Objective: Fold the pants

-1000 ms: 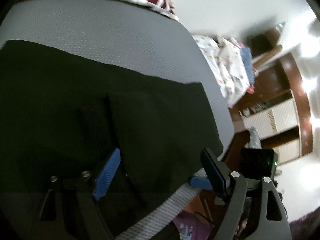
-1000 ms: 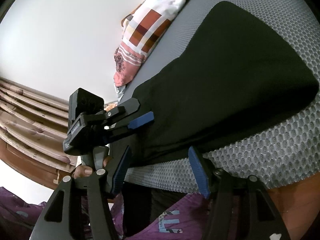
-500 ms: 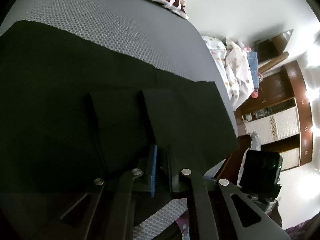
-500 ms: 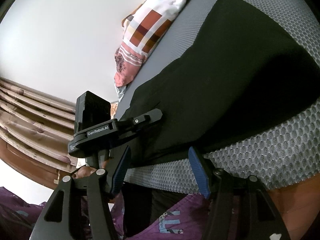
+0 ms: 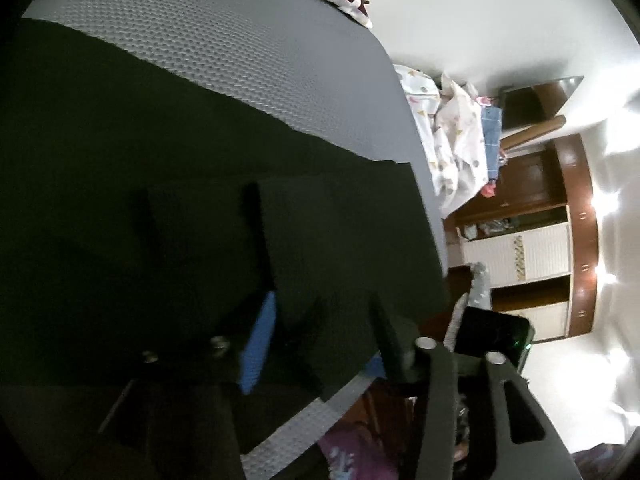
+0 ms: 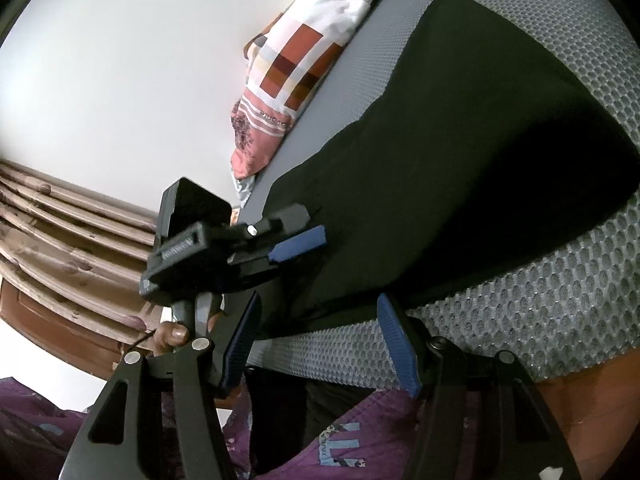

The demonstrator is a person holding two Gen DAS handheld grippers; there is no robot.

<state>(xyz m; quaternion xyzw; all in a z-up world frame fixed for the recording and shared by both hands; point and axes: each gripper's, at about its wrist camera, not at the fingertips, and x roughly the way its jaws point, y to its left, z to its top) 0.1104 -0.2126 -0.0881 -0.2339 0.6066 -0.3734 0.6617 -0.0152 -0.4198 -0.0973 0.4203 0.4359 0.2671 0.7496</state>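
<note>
The black pants (image 6: pixel 460 168) are lying flat on the bed (image 5: pixel 224 52), looking soft, light and limp, best pinched at a hem edge, while the left gripper (image 5: pixel 320 328) and right gripper (image 6: pixel 316 344) are both hovering with fingers spread, holding nothing.

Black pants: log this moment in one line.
pants: spread on mattress | left gripper: open over near edge | right gripper: open, holding nothing

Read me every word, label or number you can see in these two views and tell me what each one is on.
Pink band of the checked patchwork pillow: printed word, too blurred to read.
Left gripper body label: motion-blurred, unreadable.
Purple printed cloth: pale block letters, partly hidden, unreadable.
Left wrist view: no text.
</note>
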